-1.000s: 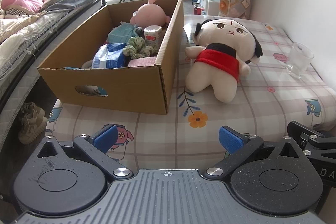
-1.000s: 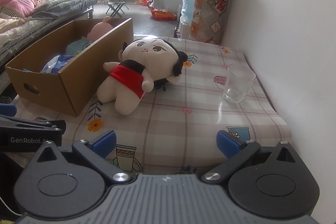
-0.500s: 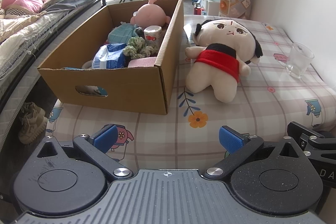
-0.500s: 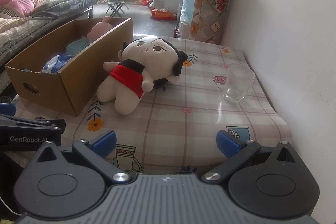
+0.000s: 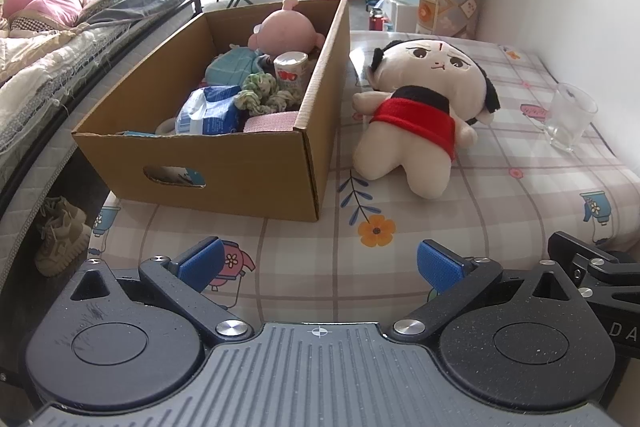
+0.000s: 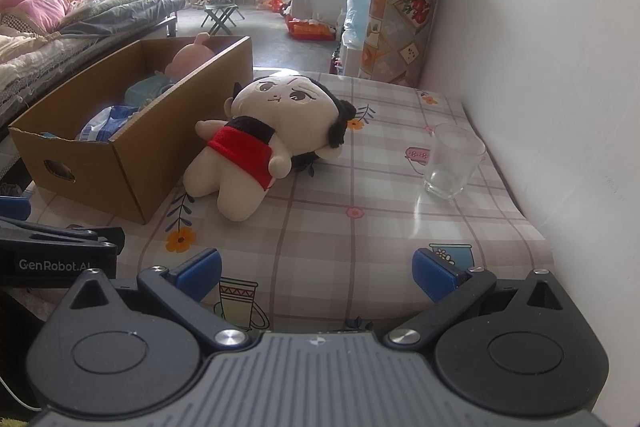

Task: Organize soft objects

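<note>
Tablecloth bears plush doll, well beyond both gaping tongs.

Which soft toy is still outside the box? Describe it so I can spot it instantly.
Find the cardboard box on the checked tablecloth. Just right of it a plush doll lies on its back, touching the box wall. Unlike the pink plush inside the box, it is cream, with black hair and a red top.
</note>
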A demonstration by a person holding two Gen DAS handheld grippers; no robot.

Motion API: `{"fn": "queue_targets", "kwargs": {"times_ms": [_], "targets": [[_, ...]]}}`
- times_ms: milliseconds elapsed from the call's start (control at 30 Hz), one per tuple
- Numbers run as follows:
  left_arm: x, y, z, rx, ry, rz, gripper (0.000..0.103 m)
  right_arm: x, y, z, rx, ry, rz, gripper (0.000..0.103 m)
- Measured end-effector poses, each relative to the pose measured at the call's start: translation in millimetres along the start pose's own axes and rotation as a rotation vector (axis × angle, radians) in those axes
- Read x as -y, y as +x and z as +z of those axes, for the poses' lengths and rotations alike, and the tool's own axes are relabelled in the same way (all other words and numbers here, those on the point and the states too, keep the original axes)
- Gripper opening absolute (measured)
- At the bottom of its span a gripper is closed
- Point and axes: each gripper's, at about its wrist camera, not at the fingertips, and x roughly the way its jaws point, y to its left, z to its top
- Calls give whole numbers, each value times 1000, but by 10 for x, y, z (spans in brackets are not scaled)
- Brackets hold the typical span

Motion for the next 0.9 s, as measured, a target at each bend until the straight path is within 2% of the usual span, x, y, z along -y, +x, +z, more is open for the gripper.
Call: {"fn": "queue_targets", "kwargs": {"times_ms": [900], "targets": [[6,3,7,-4,-5,1,103,-4,-2,2,-1,-2,-2,103]]}}
